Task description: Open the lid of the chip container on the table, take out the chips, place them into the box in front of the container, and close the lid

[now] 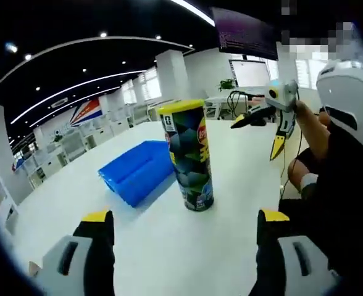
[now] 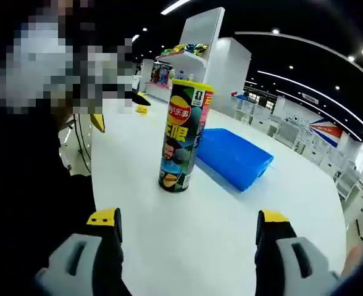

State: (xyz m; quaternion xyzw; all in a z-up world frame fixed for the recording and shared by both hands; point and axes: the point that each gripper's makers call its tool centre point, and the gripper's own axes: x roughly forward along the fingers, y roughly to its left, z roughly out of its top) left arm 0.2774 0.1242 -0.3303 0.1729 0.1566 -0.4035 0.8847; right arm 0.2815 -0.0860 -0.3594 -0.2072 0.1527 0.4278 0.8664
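In the left gripper view, the left gripper [image 1: 184,225] is seen with its two yellow-tipped jaws set wide apart and nothing held between them. Beyond the jaws, the can [image 1: 189,157] is stood upright on the white table [image 1: 157,246], with its yellow lid [image 1: 180,106] seated on top, so its contents are hidden. The blue box [image 1: 137,171] is laid just beside the can, on its left in this view, with one open side turned toward the camera; what is inside cannot be told. Further right, the right gripper [image 1: 263,132] is held above the table edge by a hand [image 1: 306,120], its yellow tips spread and clamped on nothing.

In the right gripper view, the right gripper [image 2: 189,225] is shown with its jaws likewise wide apart and empty. The can [image 2: 183,135] is seen ahead of them, upright and closed, resting on the table [image 2: 187,246]. The box [image 2: 234,156] is placed behind and to the right of the can here, close to it; its interior is not visible from this angle. At the left, near a dark sleeve [image 2: 33,203], yellow tips of the left gripper [image 2: 116,111] are seen over the table.
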